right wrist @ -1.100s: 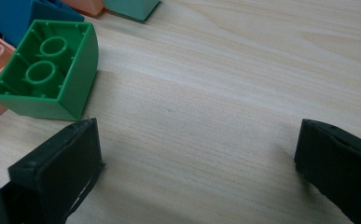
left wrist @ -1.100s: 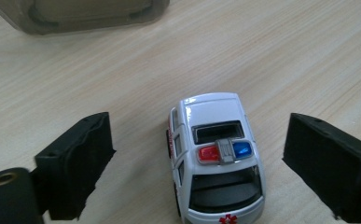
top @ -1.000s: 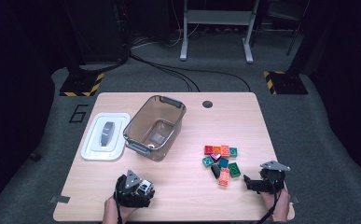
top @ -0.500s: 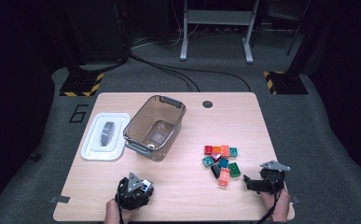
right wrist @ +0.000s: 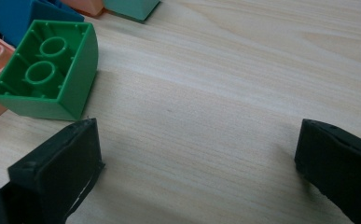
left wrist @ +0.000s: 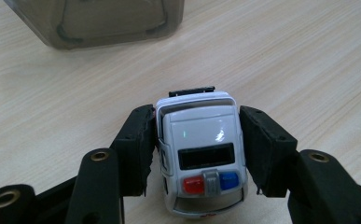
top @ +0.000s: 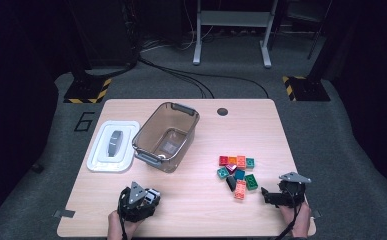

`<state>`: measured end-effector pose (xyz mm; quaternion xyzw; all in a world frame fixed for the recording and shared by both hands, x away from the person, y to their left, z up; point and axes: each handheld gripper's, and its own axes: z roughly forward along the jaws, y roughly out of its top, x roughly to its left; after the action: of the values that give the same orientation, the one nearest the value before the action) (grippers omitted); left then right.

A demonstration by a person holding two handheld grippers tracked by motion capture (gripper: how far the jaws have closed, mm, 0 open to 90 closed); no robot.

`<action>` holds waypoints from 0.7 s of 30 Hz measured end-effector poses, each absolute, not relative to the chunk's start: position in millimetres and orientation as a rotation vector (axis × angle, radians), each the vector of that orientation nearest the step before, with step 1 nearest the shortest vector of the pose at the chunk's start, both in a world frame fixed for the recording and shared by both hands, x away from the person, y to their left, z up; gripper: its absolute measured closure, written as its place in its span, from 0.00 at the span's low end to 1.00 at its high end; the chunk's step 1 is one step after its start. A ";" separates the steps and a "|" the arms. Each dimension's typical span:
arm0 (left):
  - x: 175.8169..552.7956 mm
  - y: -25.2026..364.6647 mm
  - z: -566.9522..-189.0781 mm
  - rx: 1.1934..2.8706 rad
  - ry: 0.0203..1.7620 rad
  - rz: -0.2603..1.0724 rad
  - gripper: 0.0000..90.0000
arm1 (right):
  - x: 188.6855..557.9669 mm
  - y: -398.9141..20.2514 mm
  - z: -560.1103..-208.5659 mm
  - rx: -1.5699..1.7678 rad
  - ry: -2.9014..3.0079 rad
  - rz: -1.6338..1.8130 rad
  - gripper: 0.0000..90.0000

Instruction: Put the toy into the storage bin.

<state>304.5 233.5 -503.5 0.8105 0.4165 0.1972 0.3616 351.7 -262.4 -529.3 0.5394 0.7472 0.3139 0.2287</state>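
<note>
At the near left edge of the table, the left gripper has just been closing, and its jaws now pinch a small white toy car by its flanks, the car sitting on the wood with its red and blue roof lights facing the camera. That's a smooth, rounded shell, so if the pads sit low or uneven it could squirt out forward or twist on the lift. Just beyond it stands the clear bin, empty by the look of it, its white lid lying to the left; come in low and the car could clip the rim and tip the bin. Further right, the pile of coloured bricks lies loose. The right gripper rests beside them, jaws wide and empty, a green brick upside down just off one pad; a stray nudge there would scatter the heap.
</note>
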 end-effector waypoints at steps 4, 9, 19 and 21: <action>307.9 234.2 -502.8 2.081 1.072 0.495 0.53 | 351.6 -262.4 -529.2 1.485 2.057 0.863 0.00; 308.9 235.8 -499.9 2.077 1.060 0.484 0.53 | 351.6 -262.4 -529.2 1.484 2.057 0.863 0.00; 312.4 238.2 -488.5 2.065 1.036 0.479 0.53 | 351.7 -262.4 -529.2 1.485 2.057 0.864 0.00; 312.5 239.3 -487.1 2.056 1.036 0.476 0.53 | 351.7 -262.5 -529.2 1.484 2.058 0.864 0.00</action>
<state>312.5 239.3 -487.1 0.8070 0.4066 0.1869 0.3854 351.7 -262.5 -529.2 0.5391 0.7474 0.3138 0.2286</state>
